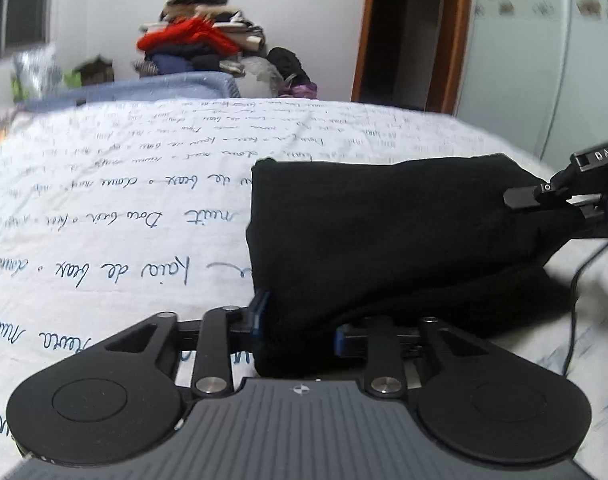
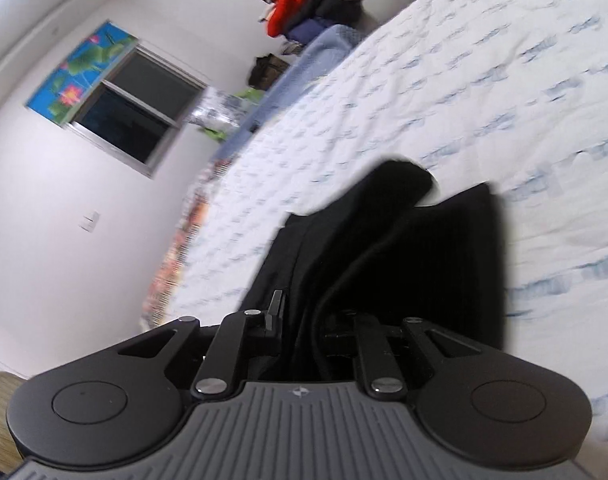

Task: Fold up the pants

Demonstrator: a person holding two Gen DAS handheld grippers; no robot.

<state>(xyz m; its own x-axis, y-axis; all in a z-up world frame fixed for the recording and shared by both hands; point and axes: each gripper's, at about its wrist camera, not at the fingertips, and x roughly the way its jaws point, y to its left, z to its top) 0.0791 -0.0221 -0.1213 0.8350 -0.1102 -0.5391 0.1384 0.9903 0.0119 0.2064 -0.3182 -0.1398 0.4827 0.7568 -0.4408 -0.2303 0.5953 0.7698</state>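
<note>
Black pants lie folded into a thick rectangle on a white bedsheet printed with blue handwriting. At the bottom of the left wrist view, my left gripper is shut on the near edge of the pants, with fabric bunched between its blue pads. At the right edge of that view my right gripper is shut on the right corner and holds it slightly off the bed. In the tilted, blurred right wrist view the pants run forward from between the right gripper fingers.
A pile of clothes tops a blue basket beyond the bed's far edge. A doorway and a pale wardrobe stand at the back right. A black cable trails on the bed. A window is on the wall.
</note>
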